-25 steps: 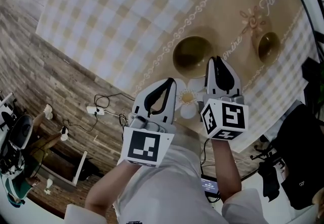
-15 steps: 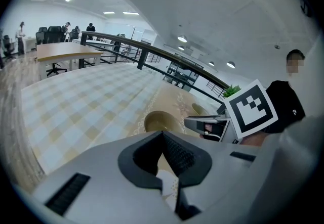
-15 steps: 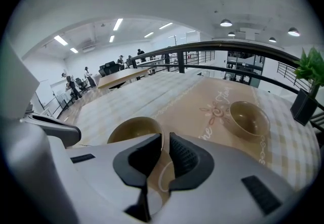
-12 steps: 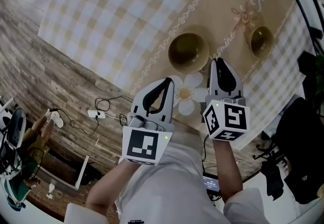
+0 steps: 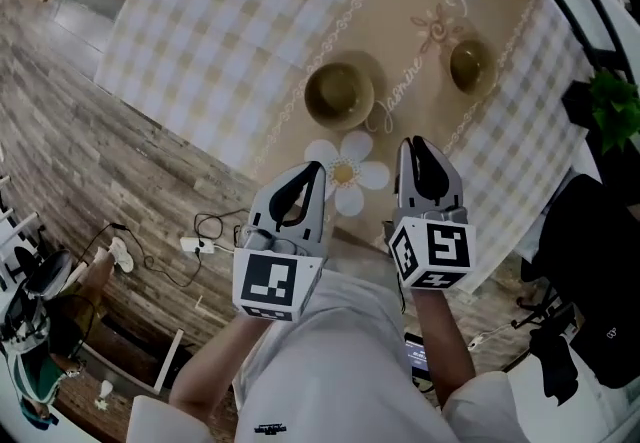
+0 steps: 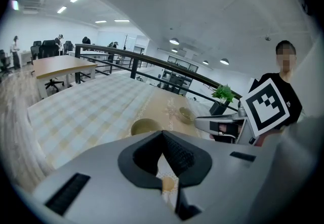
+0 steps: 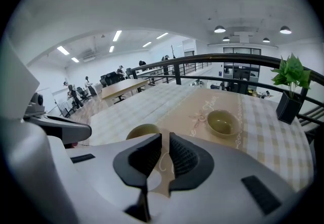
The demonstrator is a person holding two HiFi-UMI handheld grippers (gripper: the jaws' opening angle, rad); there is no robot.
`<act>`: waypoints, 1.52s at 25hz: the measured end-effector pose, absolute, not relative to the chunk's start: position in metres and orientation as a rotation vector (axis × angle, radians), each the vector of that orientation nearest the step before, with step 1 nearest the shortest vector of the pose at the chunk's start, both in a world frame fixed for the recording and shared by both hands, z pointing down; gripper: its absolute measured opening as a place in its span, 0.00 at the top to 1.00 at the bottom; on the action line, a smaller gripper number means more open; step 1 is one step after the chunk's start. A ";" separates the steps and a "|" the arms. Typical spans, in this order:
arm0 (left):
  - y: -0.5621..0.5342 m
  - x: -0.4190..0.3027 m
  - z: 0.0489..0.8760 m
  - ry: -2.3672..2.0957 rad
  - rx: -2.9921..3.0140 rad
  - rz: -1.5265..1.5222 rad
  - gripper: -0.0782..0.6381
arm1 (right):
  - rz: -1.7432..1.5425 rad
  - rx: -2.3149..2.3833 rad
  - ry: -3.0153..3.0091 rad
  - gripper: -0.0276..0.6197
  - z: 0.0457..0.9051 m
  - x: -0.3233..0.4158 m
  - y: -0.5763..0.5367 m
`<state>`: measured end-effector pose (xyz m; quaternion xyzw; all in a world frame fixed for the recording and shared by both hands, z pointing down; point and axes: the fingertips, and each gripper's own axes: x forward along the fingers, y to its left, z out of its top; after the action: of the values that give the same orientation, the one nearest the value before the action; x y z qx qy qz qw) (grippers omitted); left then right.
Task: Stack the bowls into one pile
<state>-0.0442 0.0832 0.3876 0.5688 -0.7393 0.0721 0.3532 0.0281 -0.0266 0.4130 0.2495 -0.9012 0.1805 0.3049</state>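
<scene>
Two olive bowls stand apart on the tan runner: a larger bowl (image 5: 339, 94) (image 6: 145, 126) (image 7: 142, 130) and a smaller bowl (image 5: 470, 65) (image 6: 185, 114) (image 7: 223, 122) farther right. My left gripper (image 5: 312, 171) (image 6: 163, 134) hovers at the table's near edge, shut with nothing in it, short of the larger bowl. My right gripper (image 5: 418, 146) (image 7: 165, 137) is beside it, jaws together and holding nothing, between the two bowls but nearer me. Neither gripper touches a bowl.
A checked tablecloth (image 5: 220, 21) covers the round table, with a printed daisy (image 5: 345, 171) just ahead of the grippers. Cables and a power strip (image 5: 195, 243) lie on the wooden floor to the left. A potted plant (image 5: 610, 106) and dark railing stand right.
Both grippers have drawn back toward me, and the view has pulled away, so the bowls look smaller and farther off. The jaws stay shut and the bowls have not moved.
</scene>
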 end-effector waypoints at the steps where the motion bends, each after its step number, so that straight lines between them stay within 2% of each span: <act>1: 0.086 -0.036 0.381 -1.915 1.466 0.196 0.87 | 0.481 0.648 -2.400 0.89 0.405 0.035 -0.024; 7: 0.084 0.006 0.335 -1.955 1.463 0.195 0.87 | 0.477 0.565 -2.492 0.89 0.356 0.073 -0.008; 16: 0.053 -0.001 0.301 -1.856 1.723 0.246 0.87 | 0.538 0.808 -2.414 0.89 0.351 0.115 -0.006; 28: 0.117 -0.160 0.310 -1.499 2.022 0.287 0.87 | 0.580 1.306 -2.199 0.89 0.335 -0.006 0.068; 32: 0.120 -0.172 0.309 -1.423 2.077 0.314 0.87 | 0.607 1.346 -2.169 0.89 0.333 -0.026 0.094; 38: 0.110 -0.148 0.319 -1.338 2.118 0.391 0.87 | 0.609 1.296 -2.180 0.89 0.350 -0.036 0.099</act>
<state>-0.1484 0.1102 0.3187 0.7972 -0.5037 0.1472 0.2986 -0.0362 0.0989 0.3497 0.4792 -0.8063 0.2252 0.2637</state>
